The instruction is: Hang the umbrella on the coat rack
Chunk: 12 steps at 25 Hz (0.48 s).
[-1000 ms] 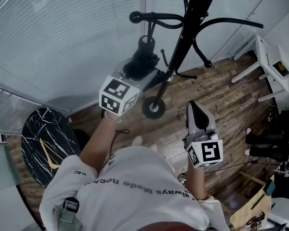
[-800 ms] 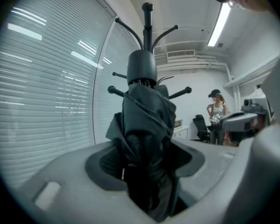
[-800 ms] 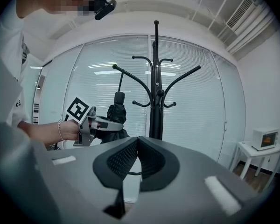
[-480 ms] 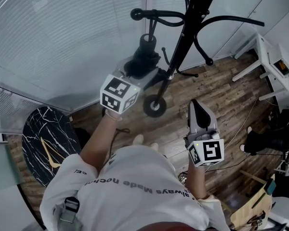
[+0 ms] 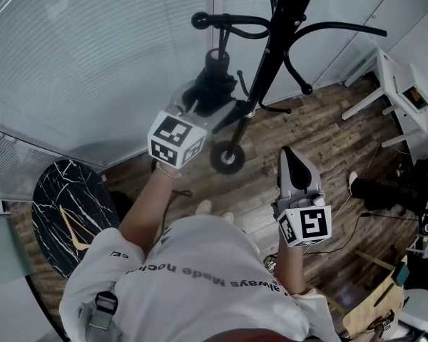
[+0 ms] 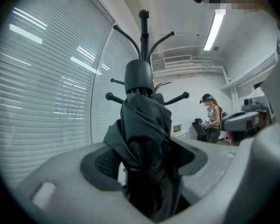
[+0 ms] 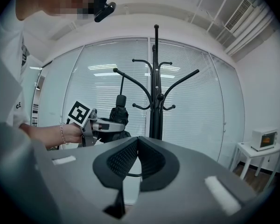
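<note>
A folded black umbrella point(image 5: 211, 84) point(image 6: 144, 139) hangs upright beside the black coat rack point(image 5: 271, 41) point(image 6: 143, 36), a thin strap running from its handle up to a curved hook arm point(image 5: 232, 26). My left gripper point(image 5: 215, 105) point(image 6: 147, 167) surrounds the umbrella's bundled fabric. Its jaws are opening, both pad faces show, and the umbrella stays between them. The right gripper view also shows the umbrella point(image 7: 116, 118), the left gripper point(image 7: 109, 123) and the rack point(image 7: 155, 101). My right gripper point(image 5: 287, 154) point(image 7: 137, 141) hovers to the right, level, shut with nothing in it.
The rack's round base point(image 5: 228, 159) stands on the wood floor by a glass wall with blinds point(image 5: 93, 48). A round black marble table point(image 5: 64, 205) is at lower left, a white side table point(image 5: 399, 84) at right. A person's legs point(image 5: 385, 191) reach in from the right edge.
Both grippers keep their places. The umbrella stays beside the rack between the left jaws. At the right edge a person's legs have stretched further left.
</note>
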Motion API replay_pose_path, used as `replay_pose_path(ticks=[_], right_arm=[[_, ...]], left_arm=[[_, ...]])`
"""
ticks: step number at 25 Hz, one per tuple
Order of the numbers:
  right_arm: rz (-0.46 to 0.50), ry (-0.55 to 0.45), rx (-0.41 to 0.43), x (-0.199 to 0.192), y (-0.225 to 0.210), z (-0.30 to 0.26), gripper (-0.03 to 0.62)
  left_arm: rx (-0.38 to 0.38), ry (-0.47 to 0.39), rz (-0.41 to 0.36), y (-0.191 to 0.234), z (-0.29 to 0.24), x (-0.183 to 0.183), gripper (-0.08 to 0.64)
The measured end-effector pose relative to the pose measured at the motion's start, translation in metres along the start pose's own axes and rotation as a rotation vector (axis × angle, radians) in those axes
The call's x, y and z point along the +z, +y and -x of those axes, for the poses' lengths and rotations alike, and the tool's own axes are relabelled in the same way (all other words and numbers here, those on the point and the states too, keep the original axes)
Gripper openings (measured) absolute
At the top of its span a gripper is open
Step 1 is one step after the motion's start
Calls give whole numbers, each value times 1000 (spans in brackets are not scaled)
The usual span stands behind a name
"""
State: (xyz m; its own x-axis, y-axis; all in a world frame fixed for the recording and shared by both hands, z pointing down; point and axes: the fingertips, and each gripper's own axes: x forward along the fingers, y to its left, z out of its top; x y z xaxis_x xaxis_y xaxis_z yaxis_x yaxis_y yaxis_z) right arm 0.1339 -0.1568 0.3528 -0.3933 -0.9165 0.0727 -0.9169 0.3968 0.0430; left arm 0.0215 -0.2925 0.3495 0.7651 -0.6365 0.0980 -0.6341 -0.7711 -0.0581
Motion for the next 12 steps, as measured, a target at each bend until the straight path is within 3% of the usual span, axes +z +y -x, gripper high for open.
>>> replay_pose_path(ticks=[12], right_arm=[[-3, -13, -1, 4, 0, 3, 2]], left_arm=[[-30, -35, 16, -3, 5, 15, 384]])
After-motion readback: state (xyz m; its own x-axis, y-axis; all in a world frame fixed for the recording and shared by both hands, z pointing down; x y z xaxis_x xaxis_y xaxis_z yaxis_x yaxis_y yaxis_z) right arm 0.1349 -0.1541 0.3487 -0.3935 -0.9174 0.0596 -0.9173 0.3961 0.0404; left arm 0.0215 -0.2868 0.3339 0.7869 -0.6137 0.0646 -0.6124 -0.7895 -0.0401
